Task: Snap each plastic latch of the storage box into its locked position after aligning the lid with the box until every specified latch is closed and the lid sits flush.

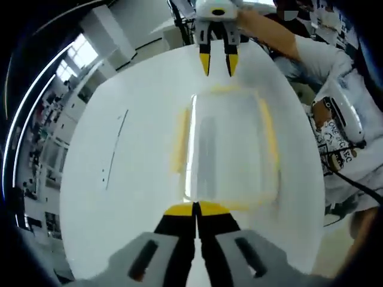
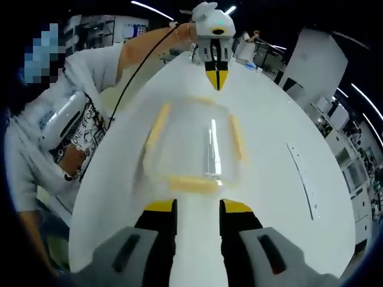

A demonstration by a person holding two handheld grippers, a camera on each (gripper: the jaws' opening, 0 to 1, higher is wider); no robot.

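Observation:
A clear plastic storage box (image 1: 230, 146) with its lid on rests on the white table (image 1: 119, 191). Yellow latches run along its sides (image 1: 179, 140) (image 1: 270, 134). My left gripper (image 1: 194, 208) is shut, its yellow tips against the box's near end. Beyond the far end, my right gripper (image 1: 218, 67) hangs open. In the right gripper view the box (image 2: 194, 143) shows a yellow latch (image 2: 191, 184) on its near end, just ahead of my open right gripper (image 2: 197, 206). The left gripper (image 2: 216, 79) is shut at the far end. Whether the latches are locked is not clear.
The person holding the grippers stands at the table's side, in a white printed shirt (image 1: 335, 128) (image 2: 66, 137). A thin dark line (image 1: 115, 149) marks the table beside the box. Shelves and other tables fill the room behind.

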